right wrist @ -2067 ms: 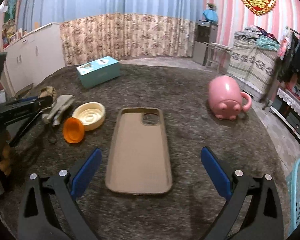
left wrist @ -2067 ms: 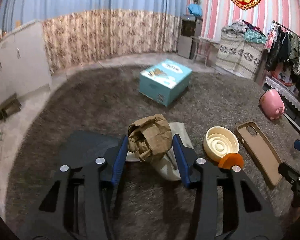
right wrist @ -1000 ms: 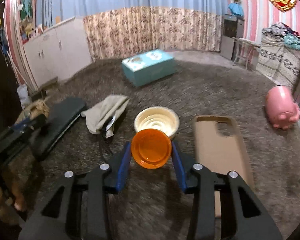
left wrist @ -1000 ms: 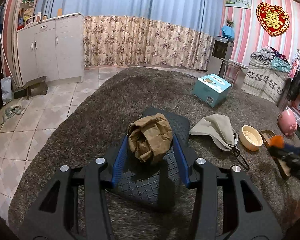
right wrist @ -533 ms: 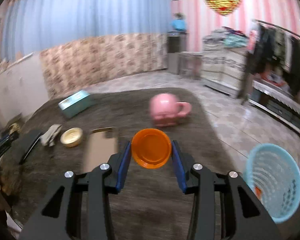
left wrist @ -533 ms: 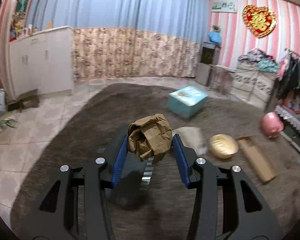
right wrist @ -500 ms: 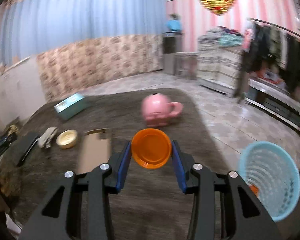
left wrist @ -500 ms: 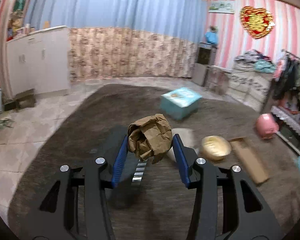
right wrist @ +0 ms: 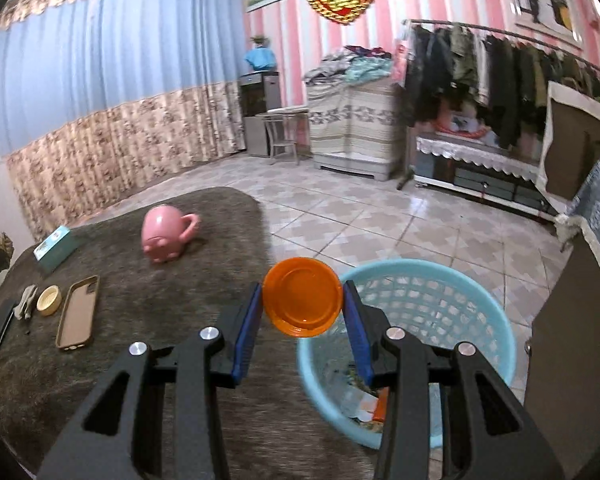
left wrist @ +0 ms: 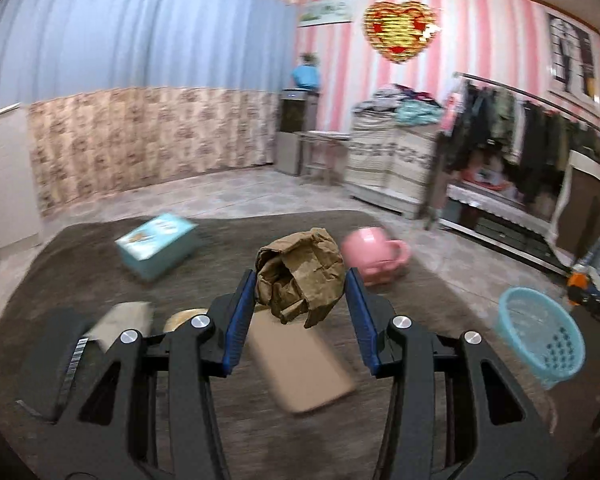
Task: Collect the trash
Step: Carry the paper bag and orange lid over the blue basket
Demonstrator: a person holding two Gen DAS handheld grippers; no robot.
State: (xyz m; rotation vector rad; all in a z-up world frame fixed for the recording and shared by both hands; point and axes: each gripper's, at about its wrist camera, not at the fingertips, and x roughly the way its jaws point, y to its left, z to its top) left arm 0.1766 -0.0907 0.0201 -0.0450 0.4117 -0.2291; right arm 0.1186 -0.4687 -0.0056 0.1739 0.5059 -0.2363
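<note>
Right gripper [right wrist: 303, 307] is clamped on the orange lid [right wrist: 302, 297], right at the near rim of the blue basket [right wrist: 452, 300]. Left gripper [left wrist: 301, 285] grips the crumpled paper wad [left wrist: 300, 276] over the rug, well short of the basket.

A brown rug [right wrist: 148, 304] carries a pink mug [right wrist: 165, 236], teal box [right wrist: 56, 249], phone case [right wrist: 78, 312] and cream dish [right wrist: 49, 300]. The blue basket [right wrist: 472, 300] stands on the tiled floor [right wrist: 380, 220].

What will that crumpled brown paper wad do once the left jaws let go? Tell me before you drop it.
The crumpled brown paper wad is creased and folded, so it is probably light and soft and may spring open a little. A loose flap hangs below the left gripper, so it could snag briefly. It looks irregular, so it is unlikely to roll far.
</note>
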